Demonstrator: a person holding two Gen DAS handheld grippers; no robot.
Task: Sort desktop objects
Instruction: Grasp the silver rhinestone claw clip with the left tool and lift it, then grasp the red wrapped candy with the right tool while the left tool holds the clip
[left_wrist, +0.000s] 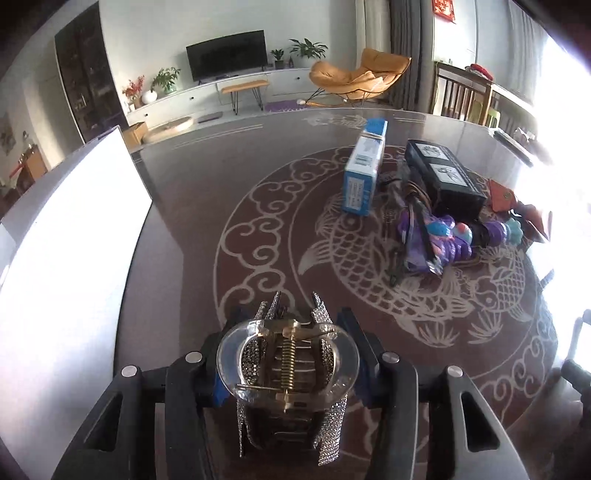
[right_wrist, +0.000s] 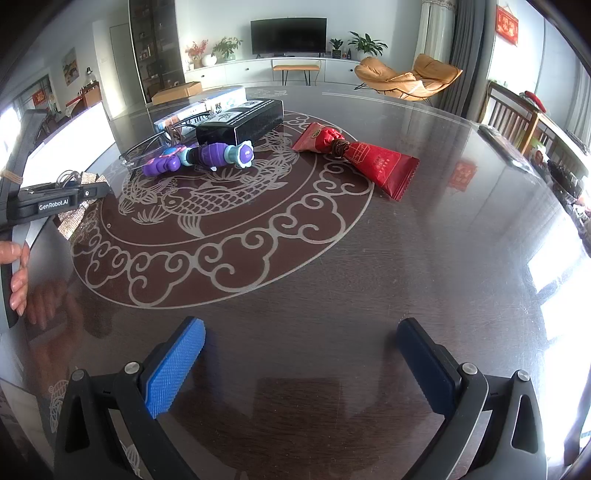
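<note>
My left gripper (left_wrist: 291, 325) is shut on a clear rhinestone hair claw clip (left_wrist: 288, 365) and holds it above the dark table near a white board (left_wrist: 70, 240). A blue box (left_wrist: 364, 166), a black box (left_wrist: 445, 173), a purple toy (left_wrist: 458, 236) and glasses lie in a pile at the right. My right gripper (right_wrist: 301, 336) is open and empty over bare table. In its view the purple toy (right_wrist: 201, 157), black box (right_wrist: 240, 120), blue box (right_wrist: 199, 107) and two red snack packets (right_wrist: 369, 158) lie ahead. The left gripper (right_wrist: 66, 199) shows at the left edge.
The round table (right_wrist: 443, 258) has a pale fish and cloud pattern under glass. Wooden chairs (right_wrist: 517, 122) stand at its right side. A remote-like object (right_wrist: 506, 144) lies near the right rim. A living room with TV and orange chair lies beyond.
</note>
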